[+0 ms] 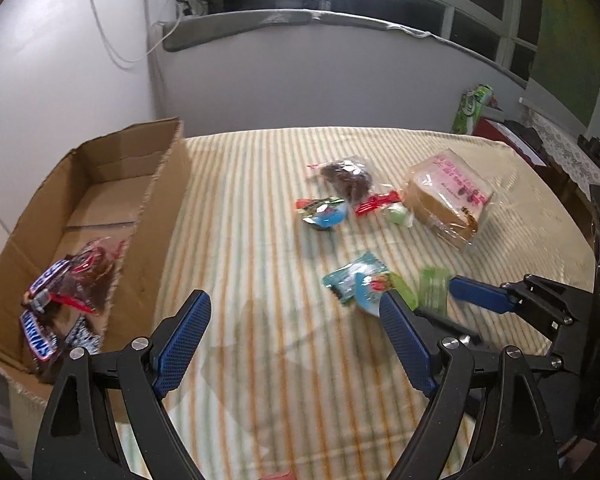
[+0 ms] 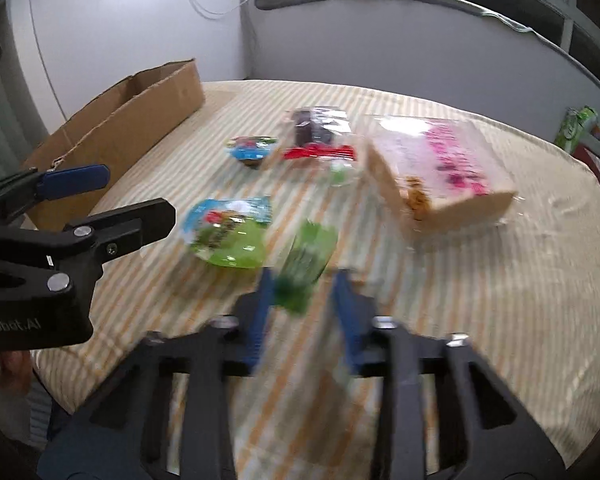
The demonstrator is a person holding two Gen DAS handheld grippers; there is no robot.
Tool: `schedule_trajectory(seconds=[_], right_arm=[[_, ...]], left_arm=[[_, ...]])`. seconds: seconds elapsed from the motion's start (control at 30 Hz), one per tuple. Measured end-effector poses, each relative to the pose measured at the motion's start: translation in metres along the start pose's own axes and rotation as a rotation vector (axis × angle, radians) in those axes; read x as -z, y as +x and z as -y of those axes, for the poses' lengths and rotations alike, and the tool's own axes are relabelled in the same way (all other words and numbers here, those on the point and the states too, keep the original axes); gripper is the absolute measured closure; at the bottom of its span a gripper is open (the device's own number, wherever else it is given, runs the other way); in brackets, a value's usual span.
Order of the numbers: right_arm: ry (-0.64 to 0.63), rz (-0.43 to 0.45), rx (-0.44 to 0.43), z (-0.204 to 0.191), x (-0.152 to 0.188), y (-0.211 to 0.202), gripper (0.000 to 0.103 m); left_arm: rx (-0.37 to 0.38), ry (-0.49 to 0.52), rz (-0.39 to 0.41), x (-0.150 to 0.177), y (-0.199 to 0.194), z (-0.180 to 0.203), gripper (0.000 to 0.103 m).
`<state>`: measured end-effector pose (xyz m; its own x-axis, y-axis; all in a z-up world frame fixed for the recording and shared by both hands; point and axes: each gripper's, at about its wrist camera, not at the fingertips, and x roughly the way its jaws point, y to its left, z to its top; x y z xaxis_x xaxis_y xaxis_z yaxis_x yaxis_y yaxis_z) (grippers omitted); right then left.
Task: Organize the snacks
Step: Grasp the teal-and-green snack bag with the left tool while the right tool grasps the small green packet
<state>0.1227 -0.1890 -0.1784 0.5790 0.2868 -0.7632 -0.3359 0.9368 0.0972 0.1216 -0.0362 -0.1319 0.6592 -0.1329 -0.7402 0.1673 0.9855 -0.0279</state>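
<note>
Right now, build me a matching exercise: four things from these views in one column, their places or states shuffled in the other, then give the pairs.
1. Snickers bars
2. bagged bread
3. left gripper
4. small green packet

A. fingers wide apart, empty
B. inside the cardboard box
C. on the striped cloth, far right
D. just ahead of the right gripper

Pairs: 1-B, 2-C, 3-A, 4-D

surface (image 1: 260, 208): striped cream-and-orange cloth cover
cardboard box (image 1: 156, 200): left edge of frame
bread loaf (image 1: 447, 196): right of centre, bagged
dark snack bag (image 1: 345, 176): upper centre
small packets (image 1: 325, 212): centre
green packets (image 1: 431, 288): lower right
</note>
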Motion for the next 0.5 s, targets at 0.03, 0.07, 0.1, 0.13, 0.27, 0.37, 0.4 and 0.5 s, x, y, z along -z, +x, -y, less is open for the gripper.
schedule_trajectory(seconds=[0.03, 0.07, 0.1, 0.13, 0.27, 0.37, 0.4, 0.5], right_arm=[[0.016, 0.000, -0.011, 0.006, 0.001, -0.002, 0.090], [0.021, -0.002, -0.008, 0.011, 0.002, -0.003, 0.092], [0.023, -0.004, -0.010, 0.015, 0.003, -0.004, 0.095], [0.026, -0.003, -0.016, 0.018, 0.005, -0.006, 0.095], [0.033, 0.004, -0.027, 0.028, 0.009, -0.010, 0.096], [0.034, 0.022, -0.039, 0.030, 0.012, -0.012, 0.096], [0.025, 0.022, -0.037, 0.027, 0.012, -0.011, 0.091], [0.022, 0.031, -0.059, 0.025, 0.009, -0.009, 0.079]], left_arm=[[0.010, 0.005, 0.000, -0.001, 0.001, 0.002, 0.017], [0.022, 0.010, -0.001, -0.001, 0.003, 0.005, 0.017], [0.035, 0.014, -0.003, -0.002, 0.007, 0.008, 0.017], [0.044, 0.017, -0.006, -0.002, 0.009, 0.011, 0.017], [0.076, 0.034, -0.036, 0.002, 0.022, 0.025, 0.017], [0.073, 0.041, -0.052, 0.006, 0.029, 0.034, 0.017], [0.063, 0.044, -0.048, 0.006, 0.030, 0.037, 0.017], [0.051, 0.052, -0.035, 0.006, 0.029, 0.042, 0.021]])
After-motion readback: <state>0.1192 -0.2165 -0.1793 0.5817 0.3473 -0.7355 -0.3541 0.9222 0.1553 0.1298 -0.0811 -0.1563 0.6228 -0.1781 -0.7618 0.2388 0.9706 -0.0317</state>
